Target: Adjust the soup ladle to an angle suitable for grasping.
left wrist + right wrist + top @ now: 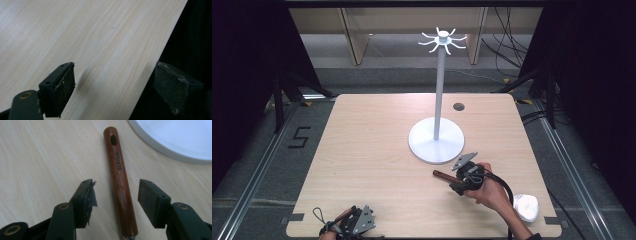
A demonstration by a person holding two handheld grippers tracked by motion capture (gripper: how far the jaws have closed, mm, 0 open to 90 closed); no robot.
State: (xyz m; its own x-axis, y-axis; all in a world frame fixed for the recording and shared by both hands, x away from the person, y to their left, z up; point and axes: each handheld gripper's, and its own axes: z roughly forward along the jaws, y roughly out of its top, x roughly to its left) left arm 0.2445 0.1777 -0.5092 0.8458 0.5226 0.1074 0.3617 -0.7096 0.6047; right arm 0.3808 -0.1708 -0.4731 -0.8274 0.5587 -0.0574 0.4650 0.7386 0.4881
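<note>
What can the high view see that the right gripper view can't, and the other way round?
The high view alone gives the stand's tall pole with hooks, the left gripper at the table's near edge, and a white thing by the person's arm. The right gripper view alone gives the hole and SUPOR lettering on the wooden handle. Both share that handle, the stand's white base, the right gripper and the table.

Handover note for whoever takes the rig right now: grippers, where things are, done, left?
Right gripper: open, jaws either side of the wooden handle, not yet closed on it.
Left gripper: open, holding nothing, at the near left edge of the table.
The handle lies flat on the table, just in front of the white stand; its hole end points toward the stand's base.
Done: right gripper lined up on the handle.
Left: likely close, lift, and hang it on the stand's hooks.
</note>
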